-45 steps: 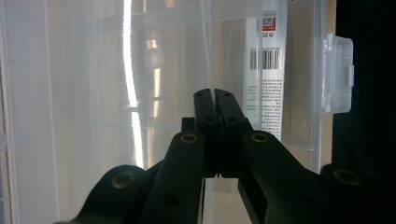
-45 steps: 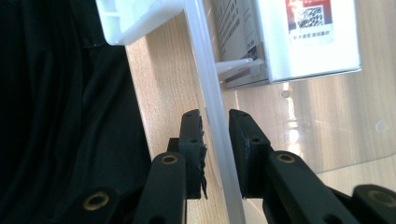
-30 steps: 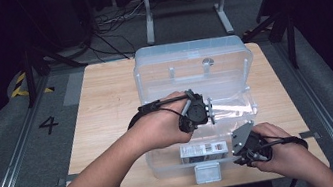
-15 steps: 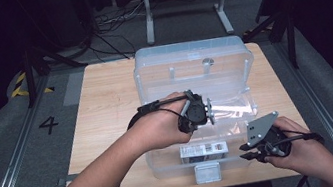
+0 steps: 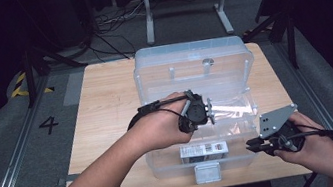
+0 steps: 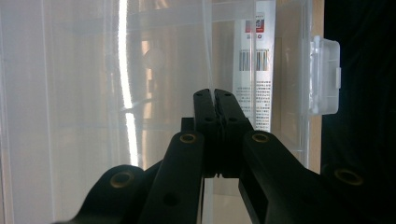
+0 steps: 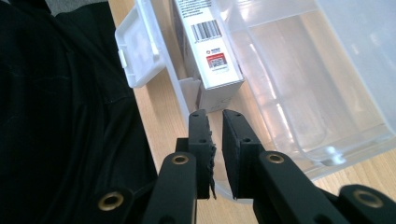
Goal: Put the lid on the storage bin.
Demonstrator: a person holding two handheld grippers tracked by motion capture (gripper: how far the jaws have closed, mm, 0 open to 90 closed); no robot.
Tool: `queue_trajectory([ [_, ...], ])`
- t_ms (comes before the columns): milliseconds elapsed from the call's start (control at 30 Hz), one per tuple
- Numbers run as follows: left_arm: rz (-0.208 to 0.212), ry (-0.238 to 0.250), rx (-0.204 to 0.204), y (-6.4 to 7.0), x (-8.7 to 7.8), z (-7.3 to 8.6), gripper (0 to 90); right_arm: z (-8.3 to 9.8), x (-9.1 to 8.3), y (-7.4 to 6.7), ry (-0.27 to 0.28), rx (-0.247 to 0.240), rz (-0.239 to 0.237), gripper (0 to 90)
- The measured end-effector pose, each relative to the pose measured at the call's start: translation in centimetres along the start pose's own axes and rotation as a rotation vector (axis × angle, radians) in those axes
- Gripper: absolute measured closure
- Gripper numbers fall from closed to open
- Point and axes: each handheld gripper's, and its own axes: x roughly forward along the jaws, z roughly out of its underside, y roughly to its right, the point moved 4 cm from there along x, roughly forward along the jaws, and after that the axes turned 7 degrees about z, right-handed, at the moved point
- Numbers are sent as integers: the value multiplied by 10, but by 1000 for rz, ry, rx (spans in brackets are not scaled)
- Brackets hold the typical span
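- Two hand-held grippers work at the clear plastic box (image 5: 201,113) on the desk (image 5: 106,108).
- Left hand-held gripper (image 5: 206,112) is pressed together inside it.
- Right hand-held gripper (image 5: 253,145), narrowly parted and empty, has been closing just outside.
- Box looks light, stiff and slippery; grip its rim or front latch (image 5: 208,172).

The black two-jaw left gripper (image 5: 208,112) points right, jaws pressed together; the black two-jaw right gripper (image 5: 253,145), nearer, has just been closing on nothing, a narrow gap left.

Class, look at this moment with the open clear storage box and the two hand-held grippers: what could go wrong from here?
1. The left hand-held gripper is shut inside the clear box; lifting could drag or tip it.
2. The right hand-held gripper, jaws just closing with nothing between them, sits near the box's front corner and could knock the latch or the white carton.
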Motion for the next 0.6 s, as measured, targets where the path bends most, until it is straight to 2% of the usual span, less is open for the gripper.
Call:
queue_trajectory([
  [167,-1,-4,1,0,0,0,887,-1,-4,2,32,19,-4,898],
  [300,-5,5,1,1,1,0,887,-3,-7,4,67,49,-3,900],
  [333,-7,-1,3,1,0,0,887,-4,-7,5,76,61,-2,900],
  [367,-7,4,2,2,1,0,888,-5,-8,6,100,94,1,900],
  [433,-5,-6,2,3,1,0,888,-7,-9,9,128,137,26,900],
  [600,5,1,-6,3,1,1,888,-7,-15,16,210,220,34,900],
])
